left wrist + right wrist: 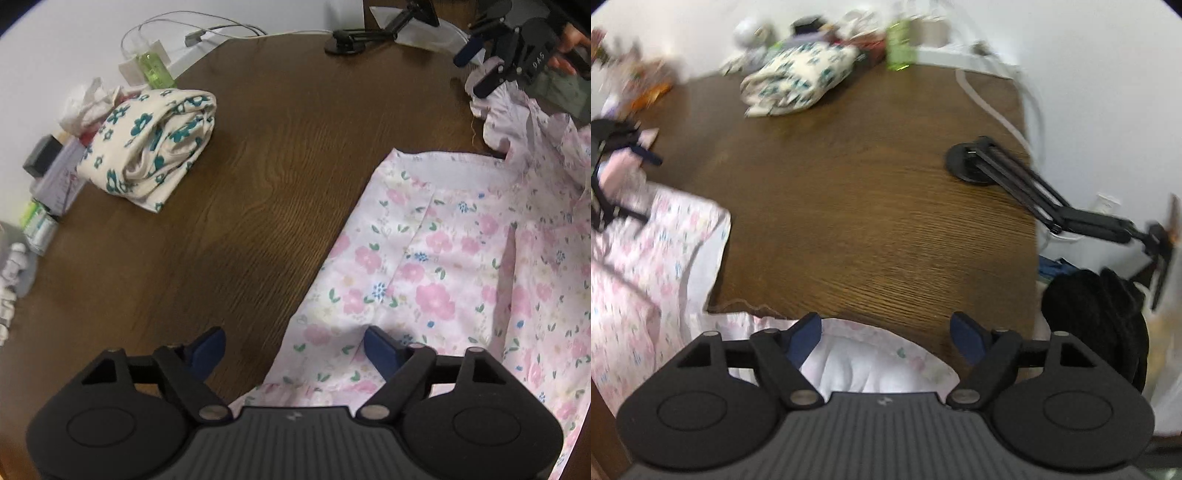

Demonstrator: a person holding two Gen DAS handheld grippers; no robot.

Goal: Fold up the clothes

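While both jaws stand wide apart holding nothing, the left hand-held gripper (pixel 294 349) hovers over the pink floral garment (pixel 443 266) spread on the brown wood-grain counter (pixel 258 177), and the right hand-held gripper (pixel 885 332) sits above its ruffled edge. A folded teal-flowered cloth (pixel 151 144) lies well apart near clutter by the white wall (pixel 55 55); a black stand (pixel 971 162) sits at the counter's edge.

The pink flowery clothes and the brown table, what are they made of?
The pink flowery garment looks like thin woven cloth, maybe cotton: soft, matte, creased, with a printed flower pattern. The table looks like dark wood or a wood-look veneer: fine grain lines under a smooth, slightly shiny finish. Which one, the pictures cannot settle.
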